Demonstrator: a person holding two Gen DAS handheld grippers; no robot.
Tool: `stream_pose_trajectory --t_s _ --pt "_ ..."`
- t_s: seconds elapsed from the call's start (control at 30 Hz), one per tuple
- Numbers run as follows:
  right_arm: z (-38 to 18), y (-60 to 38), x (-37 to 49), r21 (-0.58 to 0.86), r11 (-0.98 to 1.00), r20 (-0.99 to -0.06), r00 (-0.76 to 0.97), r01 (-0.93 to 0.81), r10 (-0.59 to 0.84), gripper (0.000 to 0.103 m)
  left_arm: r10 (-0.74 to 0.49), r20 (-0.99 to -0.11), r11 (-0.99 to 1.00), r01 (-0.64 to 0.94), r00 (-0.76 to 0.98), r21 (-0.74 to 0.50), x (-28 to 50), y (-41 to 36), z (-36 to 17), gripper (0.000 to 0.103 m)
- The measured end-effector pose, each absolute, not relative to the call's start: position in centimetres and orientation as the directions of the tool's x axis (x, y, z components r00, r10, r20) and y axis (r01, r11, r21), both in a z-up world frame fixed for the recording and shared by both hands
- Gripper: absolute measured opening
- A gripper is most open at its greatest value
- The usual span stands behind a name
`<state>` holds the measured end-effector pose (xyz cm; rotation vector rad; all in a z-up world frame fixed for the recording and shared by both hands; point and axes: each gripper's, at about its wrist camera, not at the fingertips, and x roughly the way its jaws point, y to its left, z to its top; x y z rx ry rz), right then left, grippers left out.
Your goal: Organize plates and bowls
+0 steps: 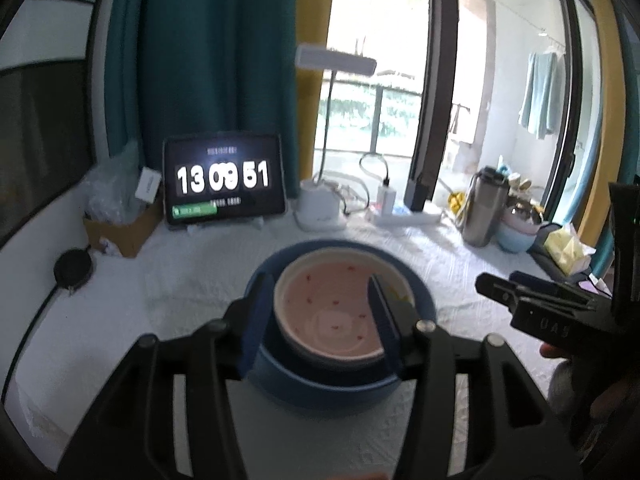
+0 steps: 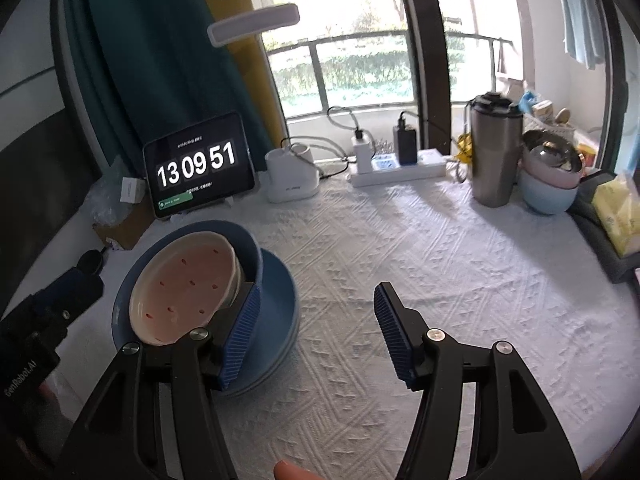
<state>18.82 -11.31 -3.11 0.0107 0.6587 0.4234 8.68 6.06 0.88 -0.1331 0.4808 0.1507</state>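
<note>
A pink bowl with red dots (image 1: 332,312) (image 2: 188,288) sits tilted inside a blue bowl (image 1: 340,384) (image 2: 244,240), which rests on a stack of blue plates (image 2: 276,320) on the white tablecloth. My left gripper (image 1: 320,316) is open, with its left finger outside the pink bowl and its right finger over the inside. My right gripper (image 2: 316,332) is open and empty just right of the stack; it also shows at the right of the left wrist view (image 1: 532,300).
At the back stand a tablet clock (image 2: 198,166), a white lamp base (image 2: 292,178), a power strip with chargers (image 2: 396,166), a steel tumbler (image 2: 494,152) and stacked bowls (image 2: 550,178). A tissue pack (image 2: 618,208) lies at the right edge, a cardboard box (image 1: 120,228) at the left.
</note>
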Motion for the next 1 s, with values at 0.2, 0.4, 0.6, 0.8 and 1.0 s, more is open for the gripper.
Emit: stream_pose_trajectory --t_s 0.2,0.4,0.6,0.8,1.0 --pt "-1.9 -13.1 17.0 0.088 0.924 -0.542 0.76 -0.372 0.358 0.063 0.125 -0.38 0.983 -0.166 0.916 -0.076 6.7 4.8 2.4 0.08" --pt "-0.7 -14.6 15.0 0.039 0.938 -0.507 0.802 -0.345 0.316 0.063 0.115 -0.317 0.989 -0.14 0.941 -0.056 4.6 3.5 3.6 0.094" --pt "0.6 -15.9 12.6 0.016 0.952 -0.475 0.836 -0.306 0.277 0.063 0.102 -0.269 0.988 -0.128 0.958 -0.083 2.4 3.4 4.7 0.095" --pt "1.8 -16.2 9.6 -0.01 0.959 -0.44 0.862 -0.284 0.251 0.063 0.091 -0.213 0.99 -0.112 0.973 -0.085 0.1 3.3 5.7 0.096" --pt "3.0 -16.8 7.0 -0.021 0.964 -0.406 0.884 -0.264 0.233 0.063 0.072 -0.178 0.992 -0.089 0.981 -0.089 -2.0 3.2 6.5 0.096"
